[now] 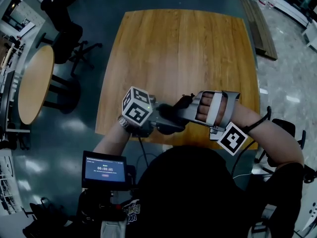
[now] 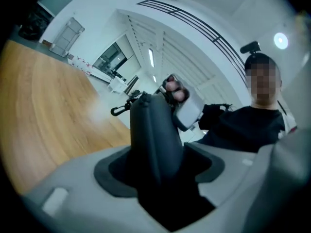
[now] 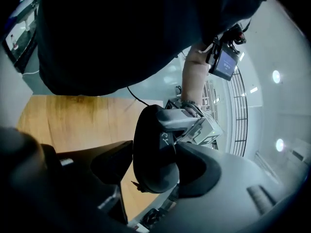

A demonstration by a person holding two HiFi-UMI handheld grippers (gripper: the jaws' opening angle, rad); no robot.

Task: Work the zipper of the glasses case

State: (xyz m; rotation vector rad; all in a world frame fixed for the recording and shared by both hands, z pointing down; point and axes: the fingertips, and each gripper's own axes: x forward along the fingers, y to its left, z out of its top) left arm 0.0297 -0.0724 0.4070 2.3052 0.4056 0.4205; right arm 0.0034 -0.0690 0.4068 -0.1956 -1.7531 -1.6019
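Glasses case [image 1: 170, 119] held in air over near edge of desk [image 1: 183, 48], off wood, bridged between both claws. One end pinched by left claw [image 2: 156, 166], other end by right claw [image 3: 154, 166], facing each other. My read: two-end hold stops twist and keeps zipper reachable. Small clip hook [image 2: 119, 109] hangs at far end. Zipper slider not discernible.

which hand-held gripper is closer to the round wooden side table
Left. The left hand-held gripper is on the side toward the round wooden side table. The right hand-held gripper is farther, beyond the dark oval glasses case that both clamp.
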